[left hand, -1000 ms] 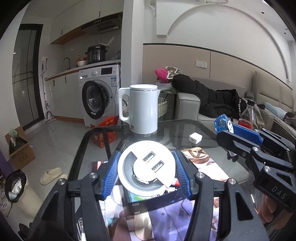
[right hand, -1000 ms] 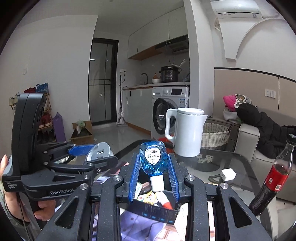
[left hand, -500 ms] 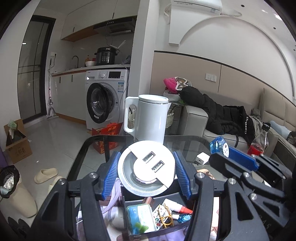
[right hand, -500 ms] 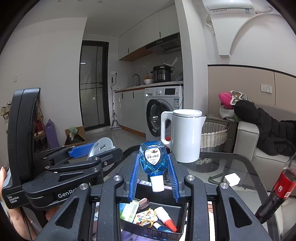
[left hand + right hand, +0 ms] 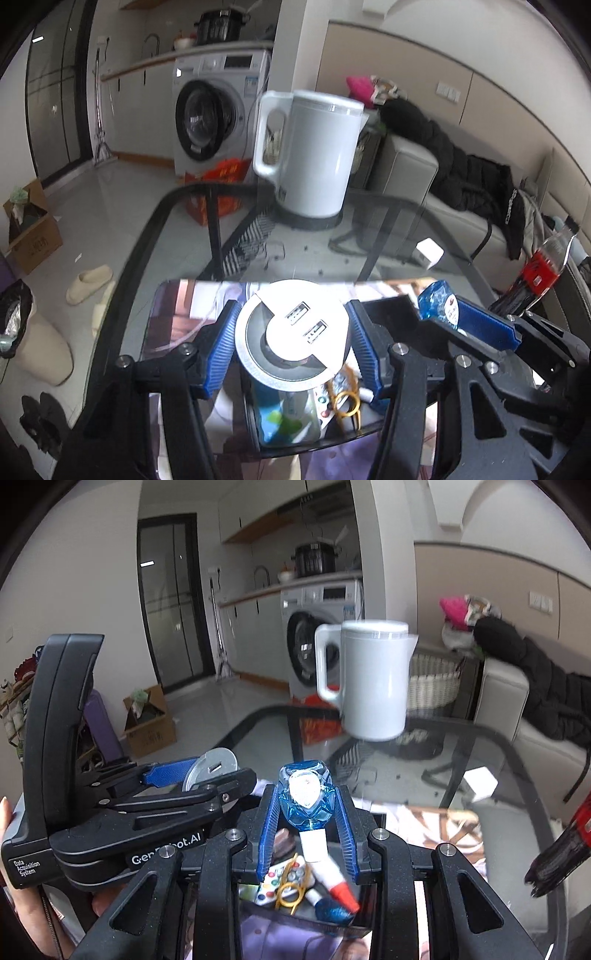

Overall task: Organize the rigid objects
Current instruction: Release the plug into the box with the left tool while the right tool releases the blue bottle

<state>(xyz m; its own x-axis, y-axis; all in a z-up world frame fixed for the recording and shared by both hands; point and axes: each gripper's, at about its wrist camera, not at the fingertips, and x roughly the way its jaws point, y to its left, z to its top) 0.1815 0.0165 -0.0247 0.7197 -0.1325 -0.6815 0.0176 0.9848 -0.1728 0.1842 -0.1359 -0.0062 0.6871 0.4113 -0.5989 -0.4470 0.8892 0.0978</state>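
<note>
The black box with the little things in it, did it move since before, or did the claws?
Both claws swung over the black box, tipping down; a second ago it barely showed. Nothing was grabbed or dropped: the left claw still holds the round USB charger, the right claw the blue bottle. The kettle stayed put.

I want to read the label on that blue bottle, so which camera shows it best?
The right wrist view: the blue bottle sits centred between the right gripper fingers, white label facing the camera. The left wrist view shows it small, side-on, at the right.
</note>
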